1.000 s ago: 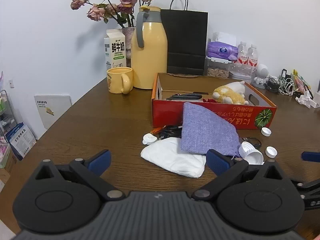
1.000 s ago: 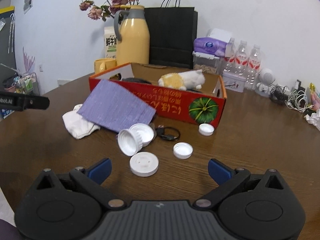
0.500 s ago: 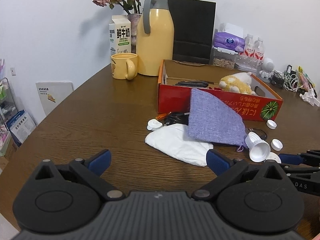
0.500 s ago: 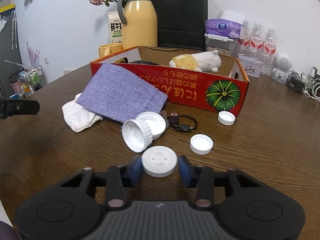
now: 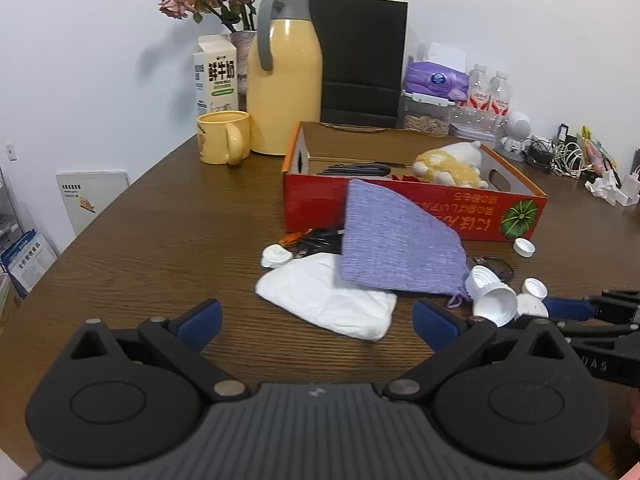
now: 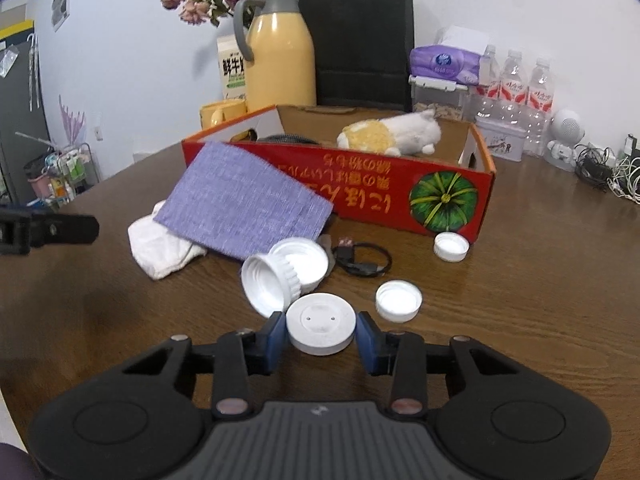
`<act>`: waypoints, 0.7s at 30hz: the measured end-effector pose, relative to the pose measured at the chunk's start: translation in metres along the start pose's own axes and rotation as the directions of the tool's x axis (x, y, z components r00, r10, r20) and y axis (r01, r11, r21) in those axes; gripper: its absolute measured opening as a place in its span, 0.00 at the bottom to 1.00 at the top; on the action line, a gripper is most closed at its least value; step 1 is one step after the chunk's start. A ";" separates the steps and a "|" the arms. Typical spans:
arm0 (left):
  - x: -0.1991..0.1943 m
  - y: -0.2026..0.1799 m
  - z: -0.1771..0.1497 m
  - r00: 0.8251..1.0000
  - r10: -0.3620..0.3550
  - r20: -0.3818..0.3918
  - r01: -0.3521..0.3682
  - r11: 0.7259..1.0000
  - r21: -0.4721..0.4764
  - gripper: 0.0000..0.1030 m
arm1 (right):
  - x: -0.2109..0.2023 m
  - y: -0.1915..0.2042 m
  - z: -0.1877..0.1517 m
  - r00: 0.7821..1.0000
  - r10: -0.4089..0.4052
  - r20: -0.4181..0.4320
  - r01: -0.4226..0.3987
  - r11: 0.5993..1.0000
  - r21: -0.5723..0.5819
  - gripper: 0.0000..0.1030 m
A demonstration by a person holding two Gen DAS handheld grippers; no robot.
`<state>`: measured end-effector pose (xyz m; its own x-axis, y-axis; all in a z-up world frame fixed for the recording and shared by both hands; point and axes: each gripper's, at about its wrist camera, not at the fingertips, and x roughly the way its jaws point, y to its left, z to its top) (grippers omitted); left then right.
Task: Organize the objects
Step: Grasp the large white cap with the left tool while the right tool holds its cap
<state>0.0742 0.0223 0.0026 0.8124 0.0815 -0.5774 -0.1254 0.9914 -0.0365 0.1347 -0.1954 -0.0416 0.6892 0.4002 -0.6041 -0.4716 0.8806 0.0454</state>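
Now we are clamping the right gripper (image 6: 321, 334) on the flat white lid (image 6: 321, 323), low centre of the frame; the left gripper (image 5: 316, 316) is hanging apart, empty. Smooth, round plastic is prone to slipping, so we are squeezing squarely across its rim before lifting toward the cardboard box (image 6: 360, 196).

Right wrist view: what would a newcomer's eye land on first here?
First, the flat white lid at the bottom centre, clamped between the blue pads of the right gripper, whose jaws have just closed on it. Behind it stands the red cardboard box with a plush toy inside and a purple cloth leaning on its front. The left gripper is open over the table.
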 end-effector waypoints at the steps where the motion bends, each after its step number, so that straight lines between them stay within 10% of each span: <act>1: 0.001 -0.003 0.000 1.000 -0.006 -0.001 0.006 1.000 0.002 1.00 | -0.002 -0.001 0.000 1.000 -0.003 0.010 0.003 1.000 0.000 0.36; 21: 0.038 -0.103 -0.018 0.989 -0.145 -0.008 0.145 0.983 0.112 1.00 | -0.022 -0.034 0.009 0.991 -0.056 0.119 0.056 0.998 0.006 0.36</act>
<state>0.1076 -0.0788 -0.0302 0.8172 -0.0642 -0.5728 0.0582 0.9979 -0.0288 0.1404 -0.2319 -0.0231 0.7750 0.3775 -0.5068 -0.4292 0.9031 0.0163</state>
